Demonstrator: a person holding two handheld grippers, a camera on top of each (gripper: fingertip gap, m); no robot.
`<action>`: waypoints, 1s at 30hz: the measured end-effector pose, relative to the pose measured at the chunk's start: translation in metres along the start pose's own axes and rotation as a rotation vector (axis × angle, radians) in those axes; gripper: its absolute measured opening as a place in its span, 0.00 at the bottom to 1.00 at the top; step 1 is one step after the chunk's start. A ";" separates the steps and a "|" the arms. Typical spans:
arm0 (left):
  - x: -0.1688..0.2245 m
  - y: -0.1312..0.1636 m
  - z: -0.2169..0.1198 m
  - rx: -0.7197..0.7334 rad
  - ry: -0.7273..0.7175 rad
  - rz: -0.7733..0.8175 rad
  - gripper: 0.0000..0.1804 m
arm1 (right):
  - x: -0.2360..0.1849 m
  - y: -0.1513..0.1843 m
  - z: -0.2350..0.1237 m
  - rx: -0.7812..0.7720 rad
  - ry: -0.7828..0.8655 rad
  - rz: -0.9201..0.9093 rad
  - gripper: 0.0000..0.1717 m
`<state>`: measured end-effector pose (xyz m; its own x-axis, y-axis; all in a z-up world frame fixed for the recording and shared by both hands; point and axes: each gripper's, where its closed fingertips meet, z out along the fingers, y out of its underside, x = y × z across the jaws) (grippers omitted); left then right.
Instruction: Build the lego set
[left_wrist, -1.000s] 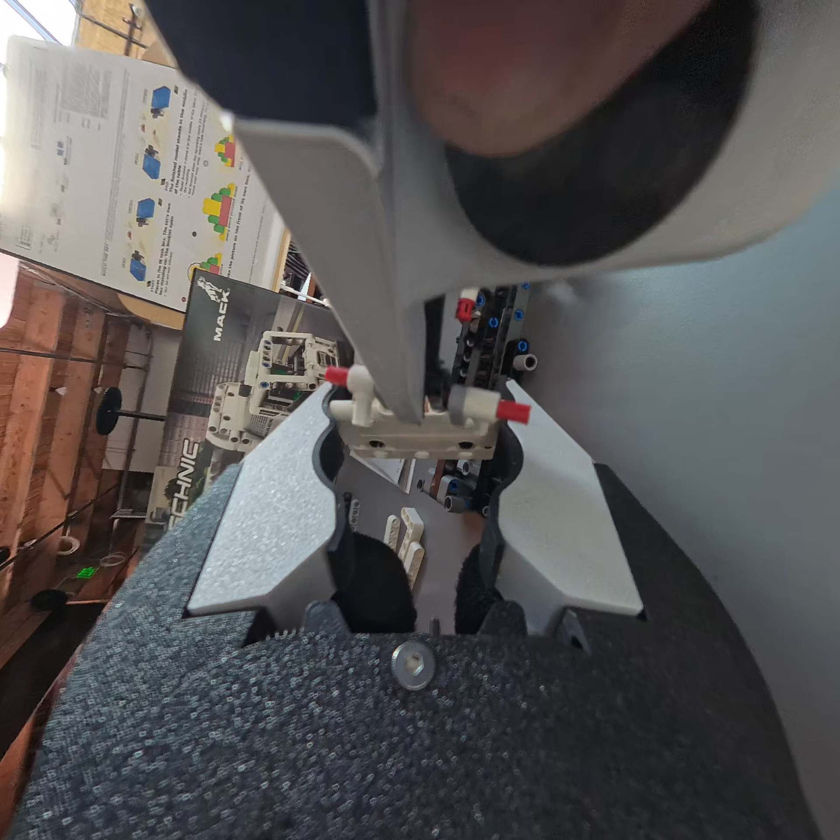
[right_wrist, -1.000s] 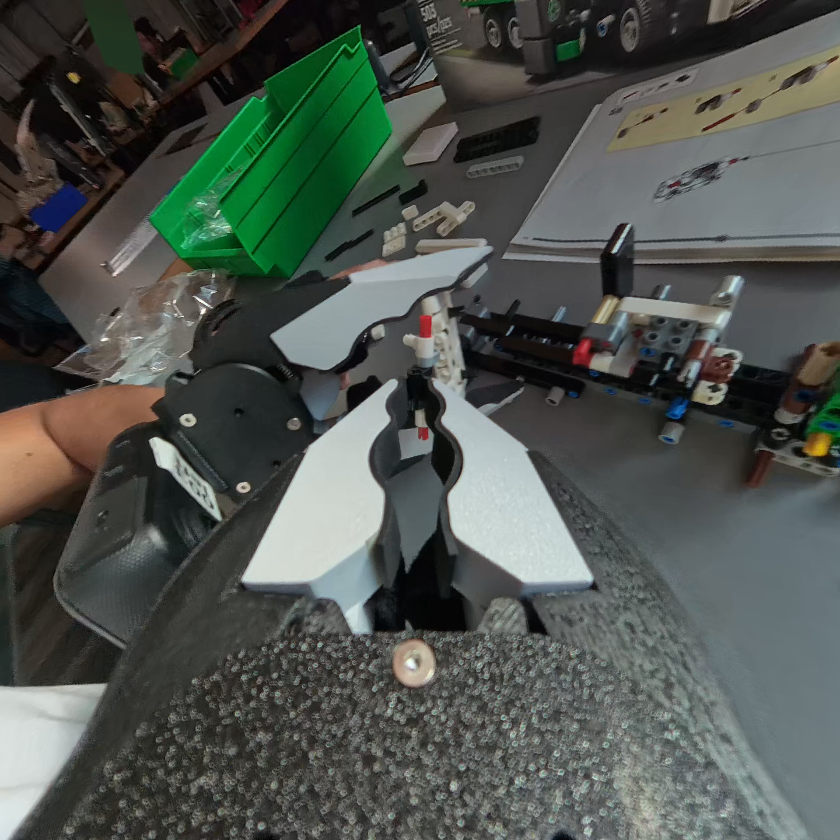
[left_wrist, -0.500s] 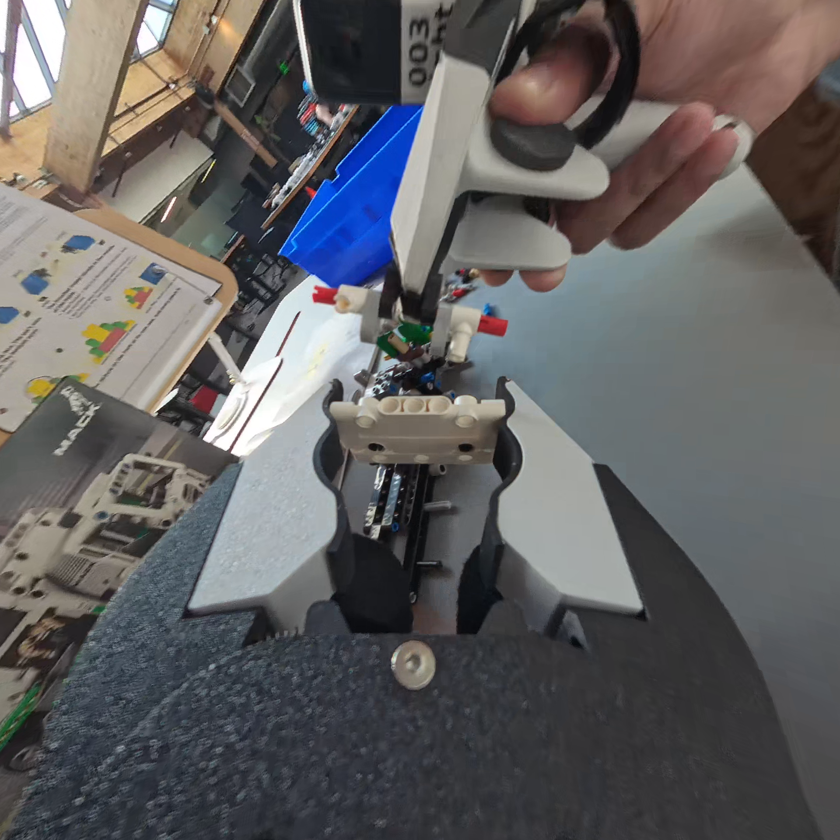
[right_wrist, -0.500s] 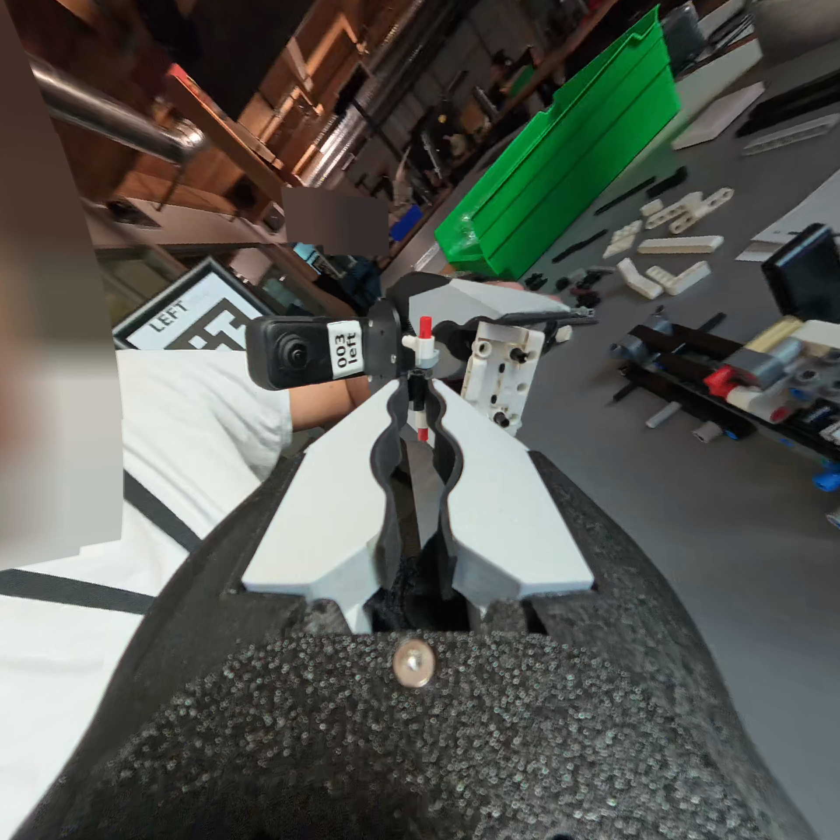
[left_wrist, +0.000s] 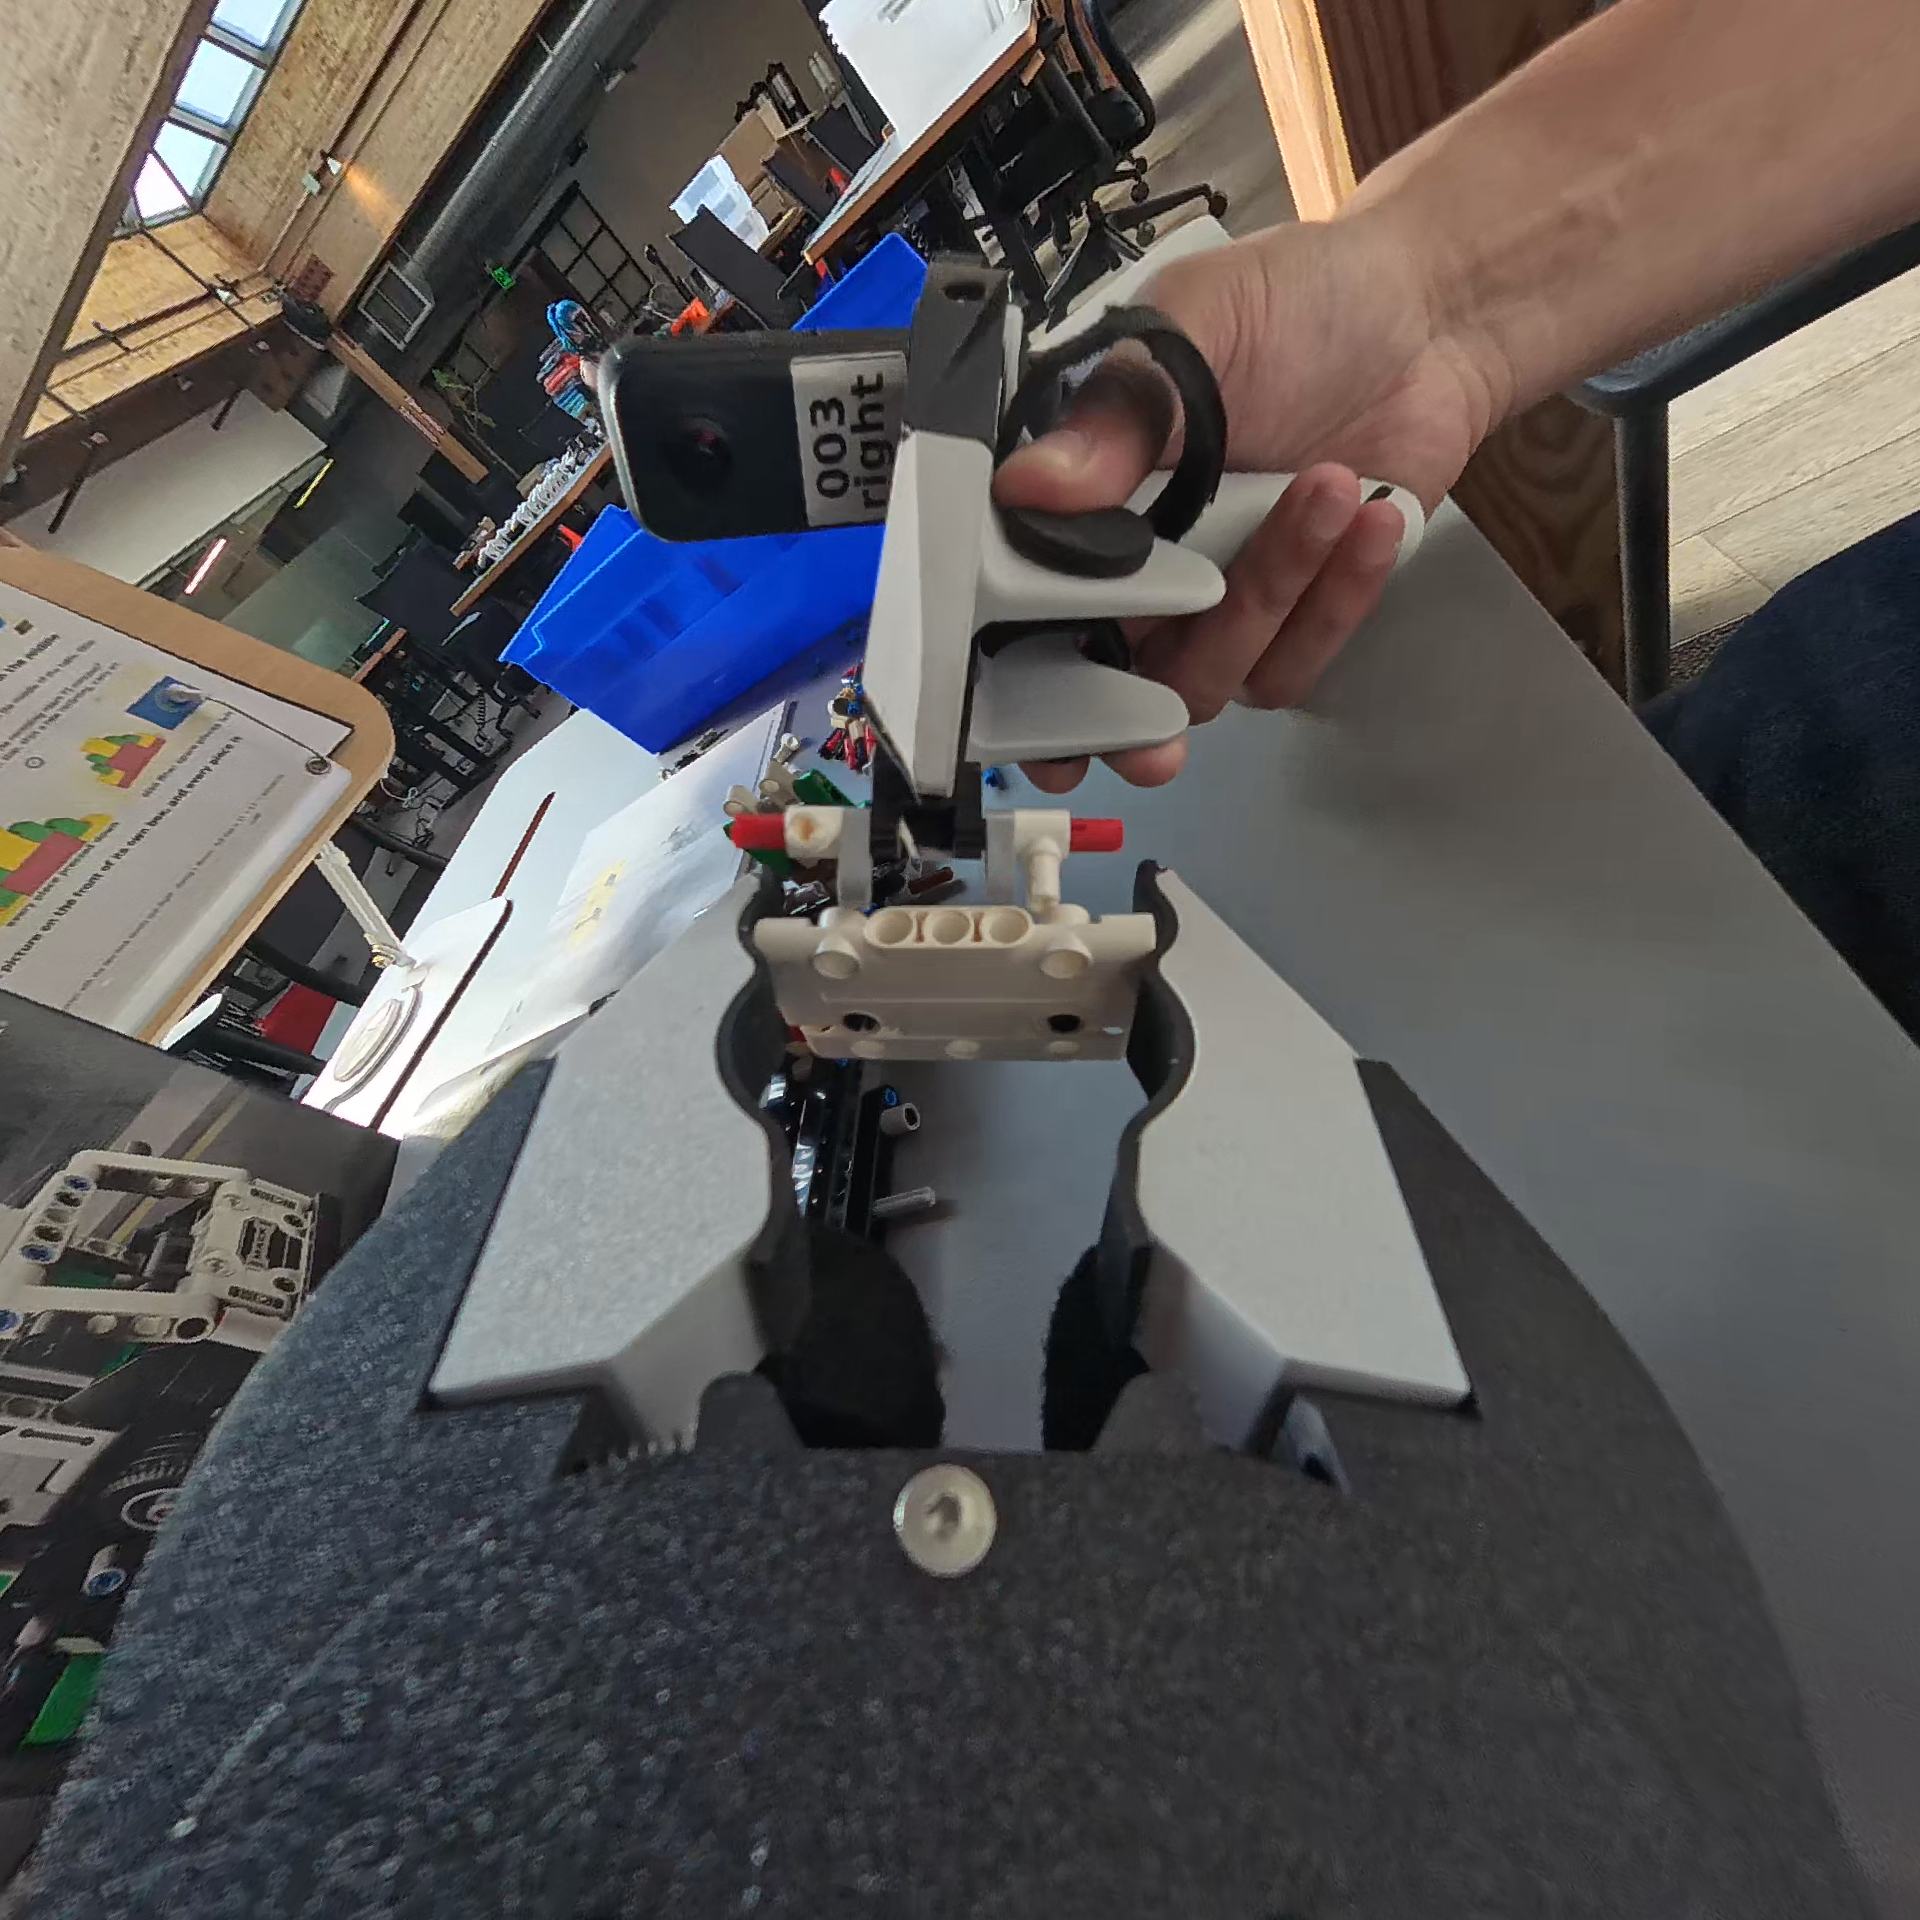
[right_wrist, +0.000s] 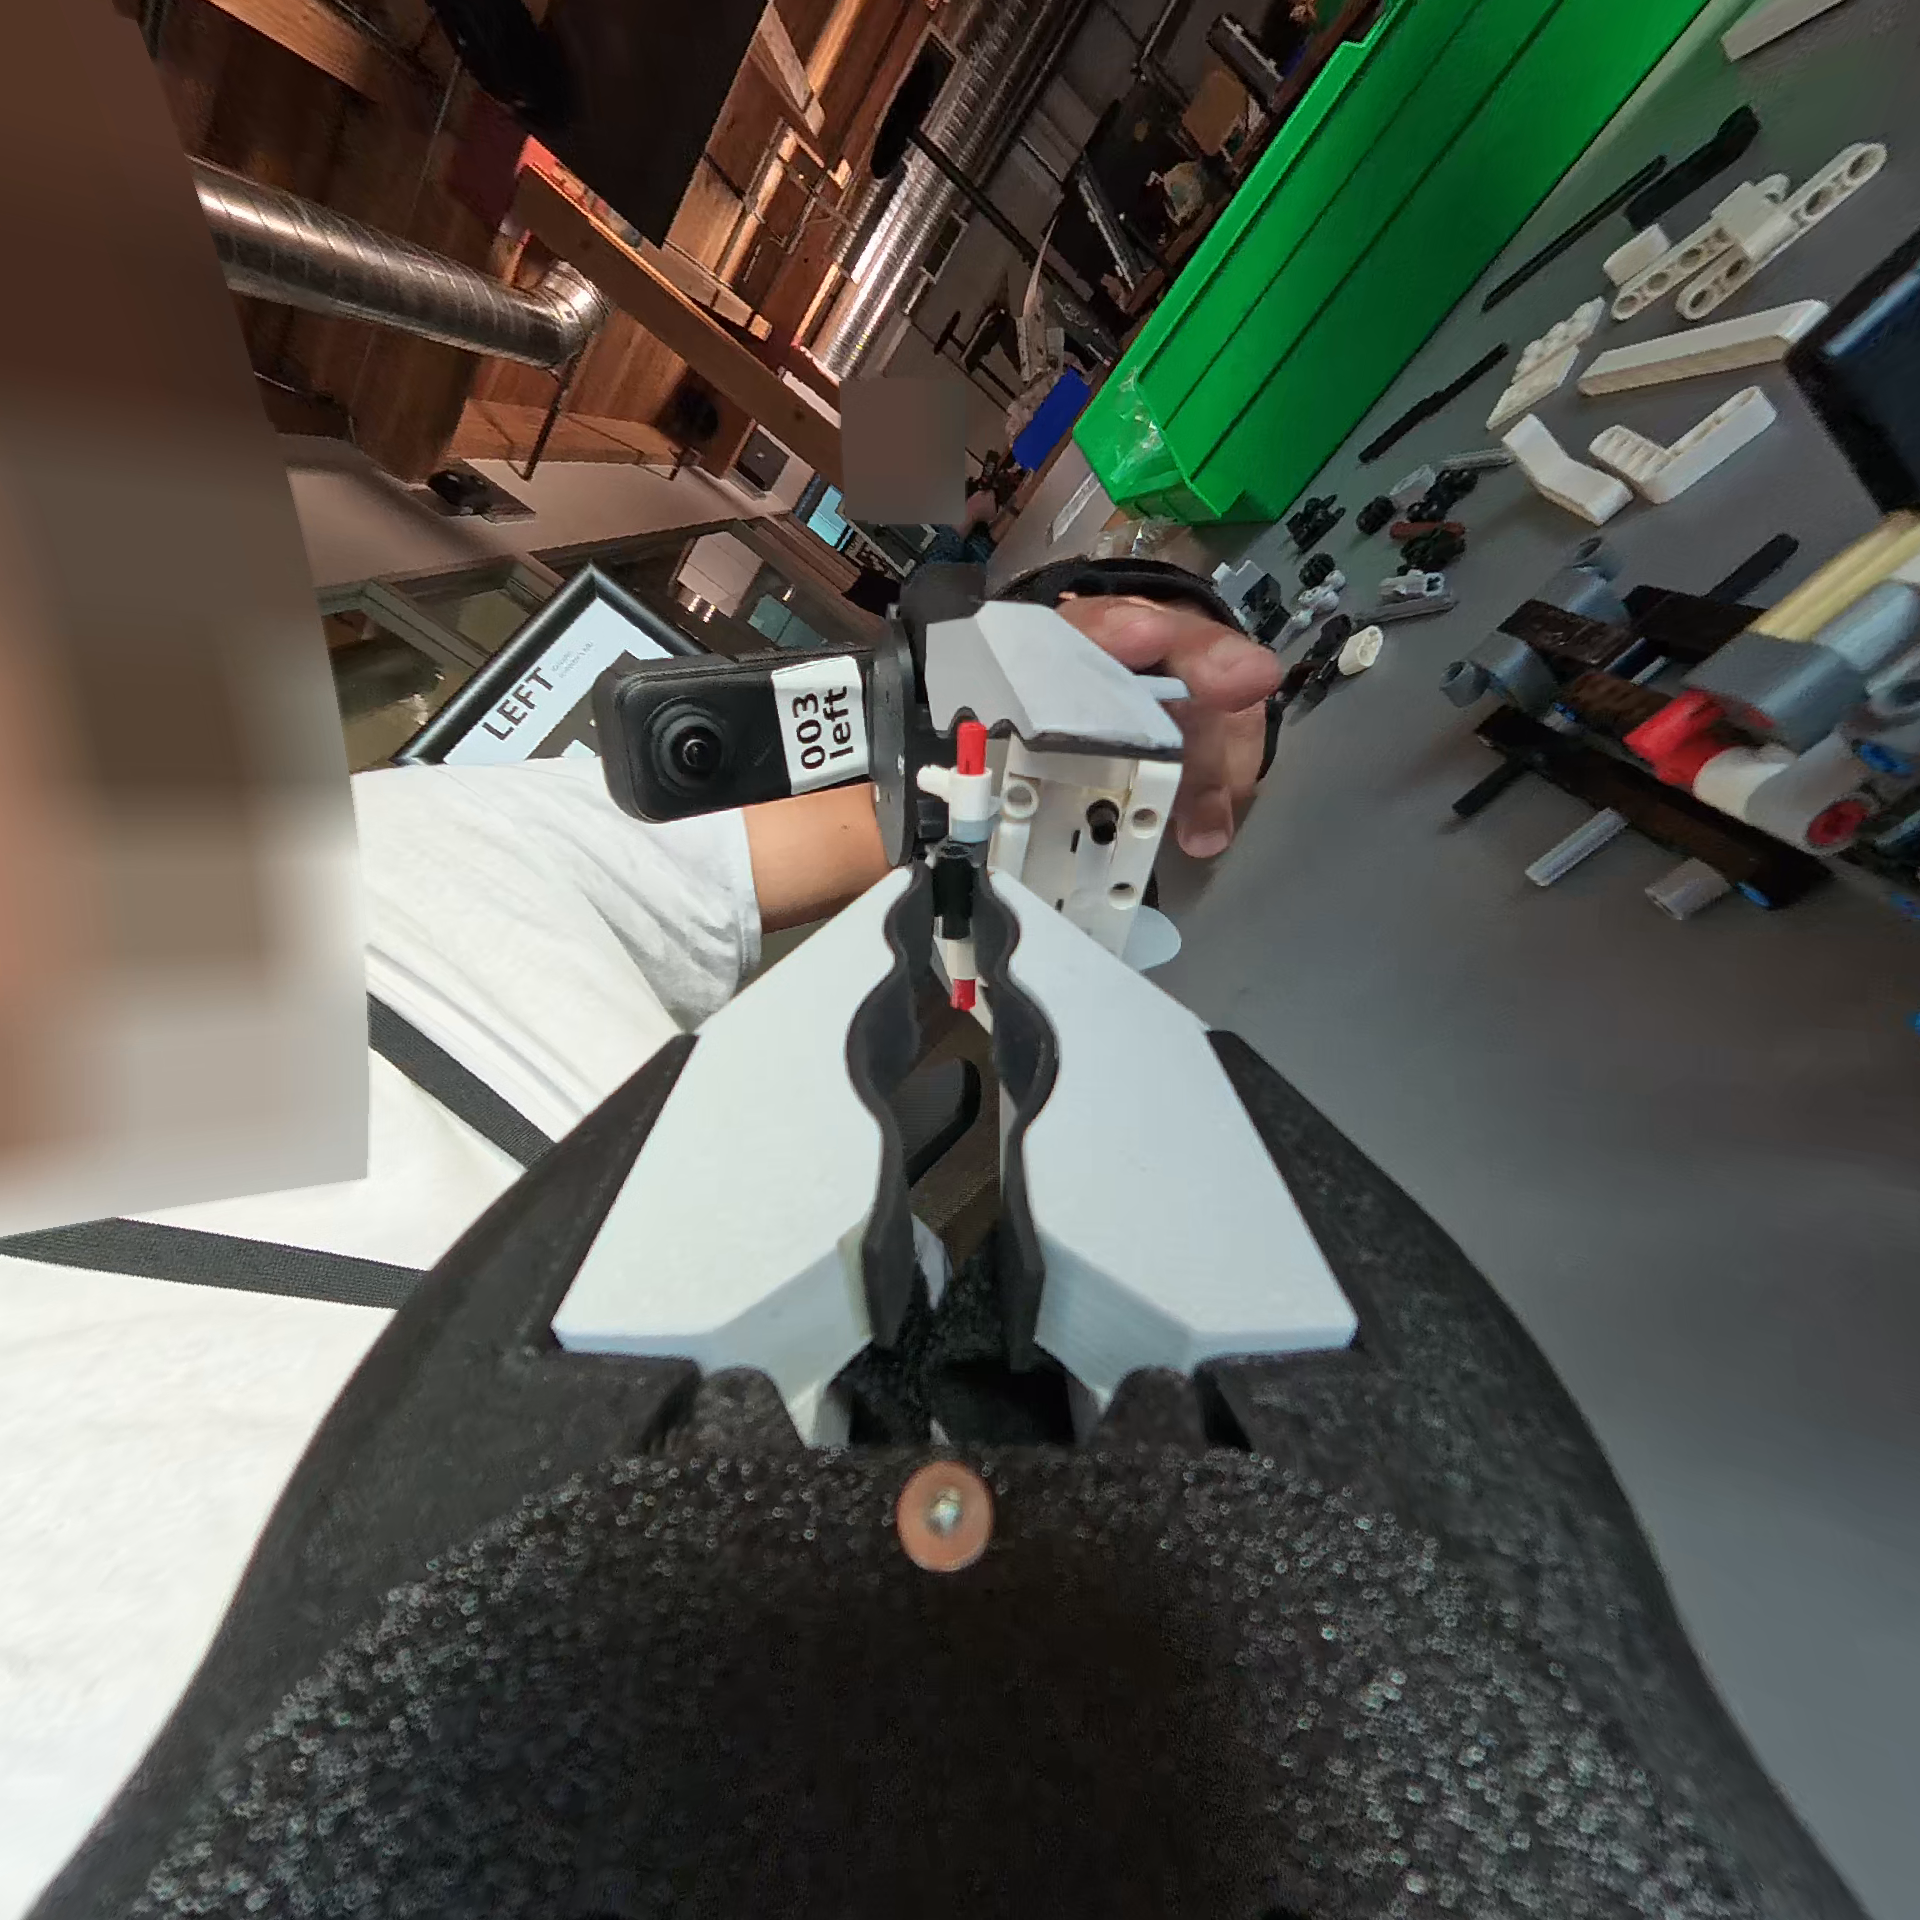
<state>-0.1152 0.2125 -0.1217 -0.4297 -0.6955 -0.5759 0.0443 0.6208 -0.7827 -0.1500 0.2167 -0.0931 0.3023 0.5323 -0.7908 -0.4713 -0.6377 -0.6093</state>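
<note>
Since the earlier frame, the right gripper (left_wrist: 928, 831) has been drawn back from the white panel (left_wrist: 951, 982), exposing the hand (left_wrist: 1288, 488) behind it. The panel is clamped across its width between the widely spread fingers of the left gripper (left_wrist: 951, 977). Just above the panel, the right gripper's nearly closed fingers are pressed on the black middle of a red-tipped axle assembly (right_wrist: 957, 883). Where assembly and panel meet is blurred. Beyond the panel, a blue bin (left_wrist: 707, 623) is partly hidden.

A blue bin (left_wrist: 665, 634) stands well beyond the jaws, up-left. A green bin (right_wrist: 1351, 291) lies far off, up-right of them. Loose white beams (right_wrist: 1662, 353) lie scattered beside it on the grey table (right_wrist: 1507, 1039).
</note>
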 end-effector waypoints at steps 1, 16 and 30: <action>-0.001 0.000 -0.001 0.003 -0.002 -0.008 0.36 | 0.001 -0.001 0.000 0.008 -0.001 0.006 0.03; -0.011 0.014 0.002 -0.113 -0.113 0.125 0.36 | -0.001 -0.002 0.002 0.056 0.104 0.010 0.03; -0.025 0.008 -0.005 -0.065 -0.126 -0.041 0.36 | 0.019 -0.006 -0.020 0.123 0.246 -0.087 0.03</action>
<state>-0.1082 0.2368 -0.1121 -0.3133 -0.7581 -0.5719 -0.0315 0.6102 -0.7916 -0.1254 0.2196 -0.1058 0.5308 0.4213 -0.7354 -0.5269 -0.5155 -0.6757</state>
